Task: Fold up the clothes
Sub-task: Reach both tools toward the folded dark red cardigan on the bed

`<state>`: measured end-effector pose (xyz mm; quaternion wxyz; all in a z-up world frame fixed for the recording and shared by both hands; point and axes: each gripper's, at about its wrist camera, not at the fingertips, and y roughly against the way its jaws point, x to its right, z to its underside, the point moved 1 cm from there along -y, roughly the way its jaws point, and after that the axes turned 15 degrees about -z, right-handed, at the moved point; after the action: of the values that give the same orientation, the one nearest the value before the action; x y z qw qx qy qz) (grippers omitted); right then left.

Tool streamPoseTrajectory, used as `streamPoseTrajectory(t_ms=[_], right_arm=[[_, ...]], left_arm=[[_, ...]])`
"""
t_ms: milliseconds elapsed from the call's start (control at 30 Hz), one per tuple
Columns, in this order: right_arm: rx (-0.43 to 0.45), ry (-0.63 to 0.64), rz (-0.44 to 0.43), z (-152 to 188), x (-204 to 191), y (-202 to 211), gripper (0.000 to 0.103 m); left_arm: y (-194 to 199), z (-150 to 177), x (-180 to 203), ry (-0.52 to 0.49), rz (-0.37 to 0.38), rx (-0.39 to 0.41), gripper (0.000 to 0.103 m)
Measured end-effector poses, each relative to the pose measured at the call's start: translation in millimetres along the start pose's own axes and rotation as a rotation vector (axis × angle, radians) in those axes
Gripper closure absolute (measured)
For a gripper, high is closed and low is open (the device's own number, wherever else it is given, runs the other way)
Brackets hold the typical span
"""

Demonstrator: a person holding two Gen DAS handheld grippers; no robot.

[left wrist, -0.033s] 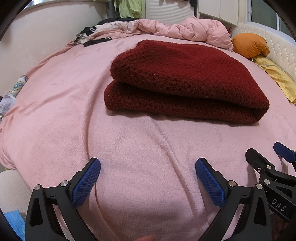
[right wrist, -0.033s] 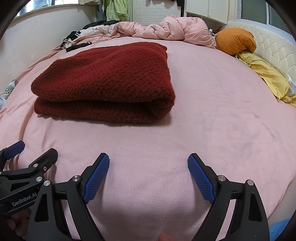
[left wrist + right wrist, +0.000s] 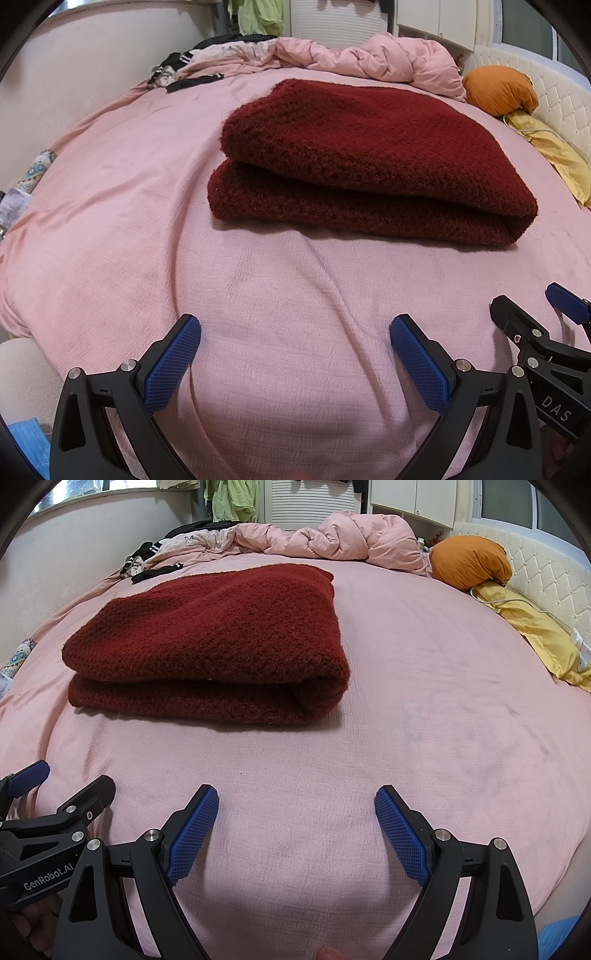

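A dark red knitted sweater [image 3: 369, 162] lies folded in two thick layers on the pink bedsheet [image 3: 258, 295]; in the right wrist view the sweater [image 3: 214, 638] sits left of centre with its fold to the right. My left gripper [image 3: 295, 325] is open over bare sheet, well short of the sweater's near edge, holding nothing. My right gripper [image 3: 296, 794] is open too, empty, beside the left one. Each tool shows in the other's view: the right gripper's fingers [image 3: 517, 317] at the right edge, the left gripper's fingers [image 3: 85, 794] at the left edge.
A bunched pink duvet [image 3: 351, 535] and loose clothes [image 3: 155, 561] lie at the far end of the bed. An orange pillow [image 3: 469, 561] and yellow cloth [image 3: 532, 627] with a white cable lie by the padded headboard [image 3: 546, 576] on the right. A wall runs along the left.
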<state>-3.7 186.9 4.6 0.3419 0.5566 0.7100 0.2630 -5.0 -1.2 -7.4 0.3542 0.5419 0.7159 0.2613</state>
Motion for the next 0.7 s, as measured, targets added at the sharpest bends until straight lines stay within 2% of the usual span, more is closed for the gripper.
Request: streamPoseTrajectory(t_ms=[167,267,400,433,500,533,600,667,700], right_arm=[[-0.001,0.004,-0.003,-0.8,0.2,3.8,0.014],[-0.01,0.015,-0.01,-4.1,0.3,7.1,0.005],[-0.029,0.037,-0.022,-10.6,0.4,12.4,0.005],[0.011,0.051,-0.028,-17.1,2.0,21.1,0.007],[0.114,0.16,-0.052,-38.6,-9.1,41.5,0.007],[0.129,0.215,-0.058,-50.3,-16.4,42.0,0.007],[0.103,0.342,-0.071,-76.4,-38.9,27.4,0.007],[0.065,0.464,-0.092,-102.5,-60.0,6.2,0.008],[0.037,0.498,-0.117,-107.6,-71.8,-5.2,0.013]], left_arm=[[2.1,1.8,-3.2,0.006,0.016,-0.01,0.0],[2.7,-7.8,-5.2,0.016,0.034,-0.037,0.001],[21.6,-19.6,-50.8,0.166,0.162,0.034,0.001],[23.8,-22.1,-61.8,0.192,0.183,0.035,0.001],[23.5,-22.8,-80.6,0.247,0.206,0.027,0.001],[23.1,-21.3,-86.5,0.287,0.212,0.03,0.001],[22.5,-18.2,-97.8,0.37,0.223,0.037,0.002],[31.4,-13.1,-106.3,0.424,0.22,0.089,0.005],[35.8,-12.2,-112.7,0.458,0.21,0.117,0.005]])
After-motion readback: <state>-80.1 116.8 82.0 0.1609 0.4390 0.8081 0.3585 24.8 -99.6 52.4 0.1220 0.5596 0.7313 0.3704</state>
